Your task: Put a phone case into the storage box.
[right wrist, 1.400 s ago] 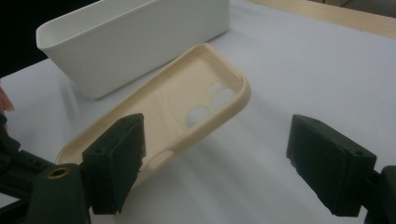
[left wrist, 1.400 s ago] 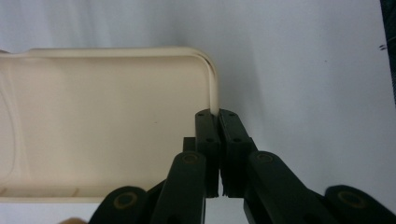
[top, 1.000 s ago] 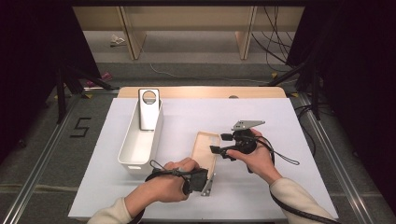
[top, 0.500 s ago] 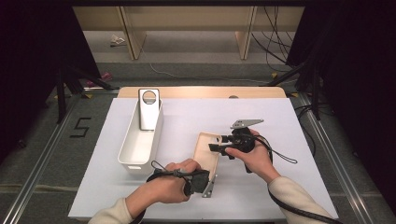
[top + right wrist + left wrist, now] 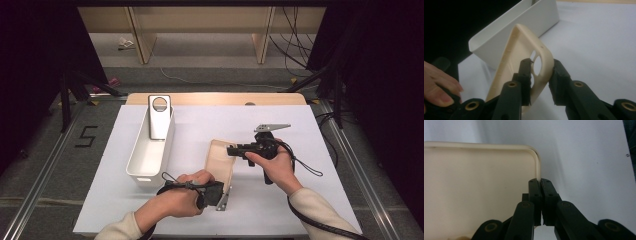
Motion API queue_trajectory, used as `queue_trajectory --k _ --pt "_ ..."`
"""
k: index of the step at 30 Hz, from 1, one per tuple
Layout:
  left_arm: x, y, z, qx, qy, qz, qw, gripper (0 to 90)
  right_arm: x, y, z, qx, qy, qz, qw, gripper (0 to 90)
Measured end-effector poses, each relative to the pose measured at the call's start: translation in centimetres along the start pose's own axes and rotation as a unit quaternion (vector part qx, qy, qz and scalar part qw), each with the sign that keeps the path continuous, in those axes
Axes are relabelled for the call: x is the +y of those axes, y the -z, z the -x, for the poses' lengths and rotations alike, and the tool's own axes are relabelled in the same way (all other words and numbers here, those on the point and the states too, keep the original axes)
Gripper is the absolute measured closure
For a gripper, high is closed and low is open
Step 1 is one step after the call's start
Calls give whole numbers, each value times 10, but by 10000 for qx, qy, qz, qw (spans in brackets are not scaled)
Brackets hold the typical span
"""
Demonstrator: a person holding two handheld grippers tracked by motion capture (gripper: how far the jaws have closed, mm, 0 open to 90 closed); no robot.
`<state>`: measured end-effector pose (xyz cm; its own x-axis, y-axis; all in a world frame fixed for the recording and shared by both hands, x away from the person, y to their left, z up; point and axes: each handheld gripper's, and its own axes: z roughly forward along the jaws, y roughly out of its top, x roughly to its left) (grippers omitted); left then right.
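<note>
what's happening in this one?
A person works a cream phone case with two handheld grippers on a white table. The left gripper is shut on the case's rim at a corner of its near end. The right gripper clamps the far end by the camera cutout, one jaw inside the case and one outside. In the right gripper view the case is tilted up on its edge. A white bin sits to the left with a white case standing in it.
</note>
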<state>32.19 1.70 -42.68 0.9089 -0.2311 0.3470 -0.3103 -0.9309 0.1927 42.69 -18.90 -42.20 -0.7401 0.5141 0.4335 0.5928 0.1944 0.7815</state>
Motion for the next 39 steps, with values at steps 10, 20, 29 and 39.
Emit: queue_trajectory --k 10,20,29,39 --pt "-11 8 -10 441 250 464 9976 806 11 16 -11 206 -271 328 9989 816" --pt "-30 36 -26 1218 2029 2082 9490 278 16 30 -10 -45 -17 501 9987 813" --pt "-54 37 -40 1505 3655 2632 8800 190 17 34 -12 -266 399 498 9976 812" --pt "-62 44 -45 1556 4340 3177 8286 264 15 36 -12 -361 604 501 9963 812"
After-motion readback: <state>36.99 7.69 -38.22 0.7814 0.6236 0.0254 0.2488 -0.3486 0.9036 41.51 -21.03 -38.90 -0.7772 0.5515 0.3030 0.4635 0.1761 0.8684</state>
